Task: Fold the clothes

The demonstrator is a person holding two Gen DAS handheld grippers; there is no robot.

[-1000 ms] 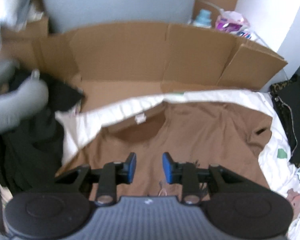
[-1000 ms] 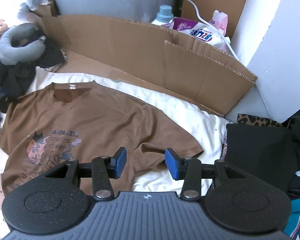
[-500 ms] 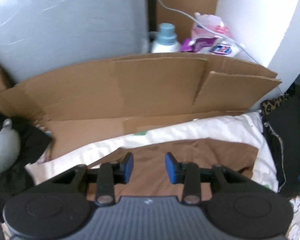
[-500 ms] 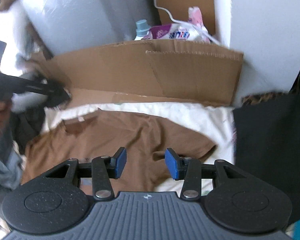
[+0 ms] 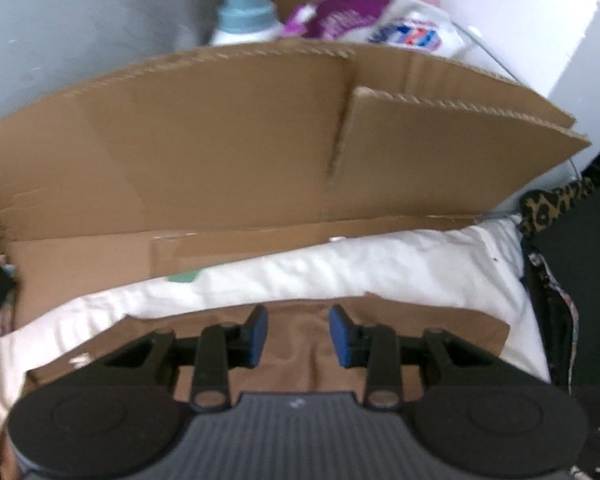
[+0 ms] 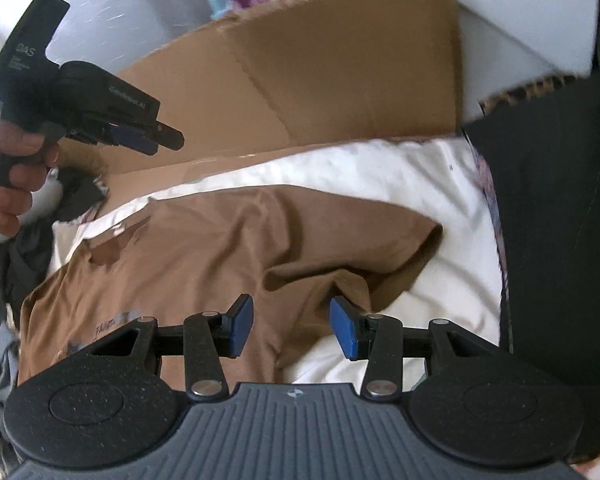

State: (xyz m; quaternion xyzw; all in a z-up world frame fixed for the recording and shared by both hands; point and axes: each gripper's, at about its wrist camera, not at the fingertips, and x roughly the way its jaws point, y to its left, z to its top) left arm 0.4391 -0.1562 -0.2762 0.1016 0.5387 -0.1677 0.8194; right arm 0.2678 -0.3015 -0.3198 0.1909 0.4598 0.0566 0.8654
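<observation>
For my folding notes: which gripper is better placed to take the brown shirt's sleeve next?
Probably right. The right gripper is open, low over the brown T-shirt, next to its bunched sleeve. The left gripper hangs higher, over the cardboard, near the collar side.

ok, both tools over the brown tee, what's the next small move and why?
Probably lower the right tool onto the rumpled sleeve and close: its jaws stand open just above that fold, nothing gripped. The brown tee lies flat, unfolded, on the white sheet.
</observation>
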